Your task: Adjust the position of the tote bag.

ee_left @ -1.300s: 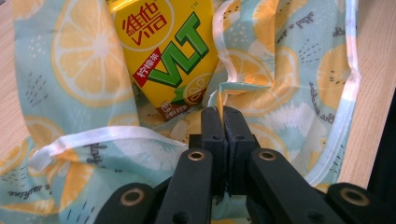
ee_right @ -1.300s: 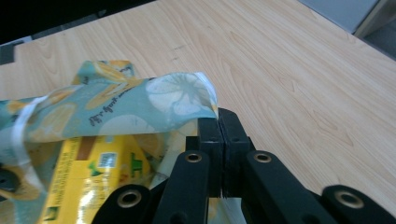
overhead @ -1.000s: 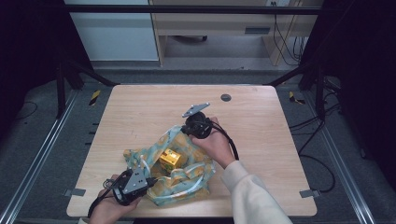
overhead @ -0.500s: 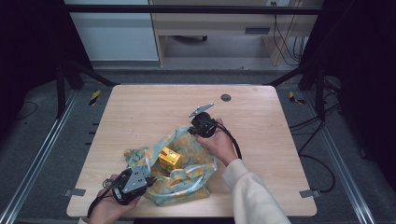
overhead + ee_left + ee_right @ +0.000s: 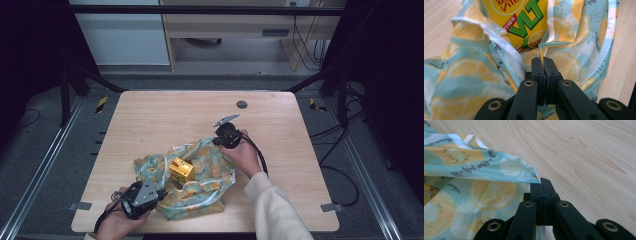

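Teal plastic printed with lemon slices makes up the bag (image 5: 200, 185) that lies crumpled on the near half of the desk (image 5: 150, 120), with a yellow drink carton (image 5: 182, 171) standing in its middle. Compared with a second ago, the right gripper (image 5: 220, 141) has come down and toward the person, drawing the bag's far corner with it, so that flap now sits lower and closer to the carton; the left gripper (image 5: 159, 192) has kept its place at the bag's near-left edge, and the carton has not shifted. Both grippers are fully closed on the bag. In the left gripper view the gripper (image 5: 543, 60) has its jaws pressed together on a thin fold of the bag (image 5: 574, 62) just in front of the carton (image 5: 521, 22), whose green lettering rises right beyond the tips. In the right gripper view the gripper (image 5: 541, 181) pinches the pointed corner of the bag (image 5: 489, 167), the sheet stretching away to the left while bare wooden desk (image 5: 586, 152) runs off to the right. Seen from above, the bag spans the gap between the two grippers, the left one at its near side by the desk's front edge, the right one at its far right corner, and the carton stands between them, nearer the left.
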